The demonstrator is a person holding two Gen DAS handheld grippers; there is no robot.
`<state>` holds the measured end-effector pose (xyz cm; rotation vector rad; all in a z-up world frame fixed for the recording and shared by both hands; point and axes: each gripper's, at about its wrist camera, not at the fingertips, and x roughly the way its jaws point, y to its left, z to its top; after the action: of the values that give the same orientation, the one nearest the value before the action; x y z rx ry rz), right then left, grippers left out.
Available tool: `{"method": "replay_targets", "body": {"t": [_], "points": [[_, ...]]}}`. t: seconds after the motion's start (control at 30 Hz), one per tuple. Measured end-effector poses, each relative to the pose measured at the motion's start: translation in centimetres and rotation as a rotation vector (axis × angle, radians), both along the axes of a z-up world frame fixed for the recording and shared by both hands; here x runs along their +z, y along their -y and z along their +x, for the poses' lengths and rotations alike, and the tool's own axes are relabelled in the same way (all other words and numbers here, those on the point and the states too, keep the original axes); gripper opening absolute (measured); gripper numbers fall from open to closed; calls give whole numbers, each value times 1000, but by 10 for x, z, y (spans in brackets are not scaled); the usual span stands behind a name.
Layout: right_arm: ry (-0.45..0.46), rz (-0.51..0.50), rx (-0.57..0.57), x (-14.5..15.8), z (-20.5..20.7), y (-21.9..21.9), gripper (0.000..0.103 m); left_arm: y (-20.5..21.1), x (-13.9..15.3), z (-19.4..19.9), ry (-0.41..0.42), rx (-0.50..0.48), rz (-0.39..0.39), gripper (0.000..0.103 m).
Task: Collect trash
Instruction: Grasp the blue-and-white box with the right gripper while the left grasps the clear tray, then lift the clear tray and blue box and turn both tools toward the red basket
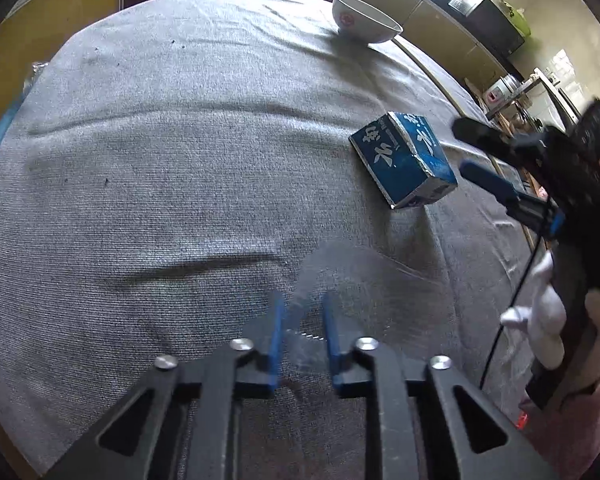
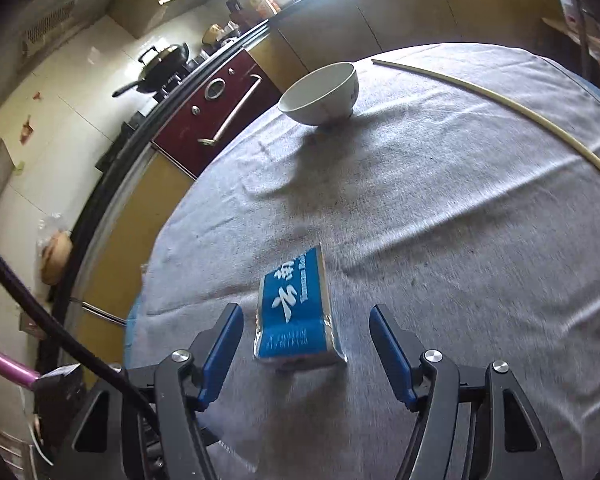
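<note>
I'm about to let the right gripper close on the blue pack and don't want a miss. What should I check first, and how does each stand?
1. Right gripper open wide enough for the blue pack: ok.
2. Pack lies between the fingers, neither pad touching it: ok.
3. Pack flat on the grey cloth, nothing on top: ok.
4. Left gripper out of the way: ok, it is well short of the pack, and looks closed on a clear plastic scrap.
5. White bowl clear of the approach: ok, far side of the table.
6. Pack empty, so really trash: cannot tell.
</note>
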<state>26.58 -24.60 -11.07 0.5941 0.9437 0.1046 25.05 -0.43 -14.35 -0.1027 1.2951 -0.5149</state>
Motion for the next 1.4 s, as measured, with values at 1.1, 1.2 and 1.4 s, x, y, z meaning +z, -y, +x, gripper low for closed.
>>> {"method": "replay_targets", "body": {"t": [1.1, 1.2, 1.4], "points": [[181, -91, -48, 35, -190, 52, 59, 14, 105, -127, 298, 23, -17, 5], [213, -79, -83, 45, -227, 70, 59, 40, 119, -149, 333, -25, -12, 5], [259, -117, -145, 62, -297, 99, 59, 99, 136, -189, 412, -135, 43, 6]]}}
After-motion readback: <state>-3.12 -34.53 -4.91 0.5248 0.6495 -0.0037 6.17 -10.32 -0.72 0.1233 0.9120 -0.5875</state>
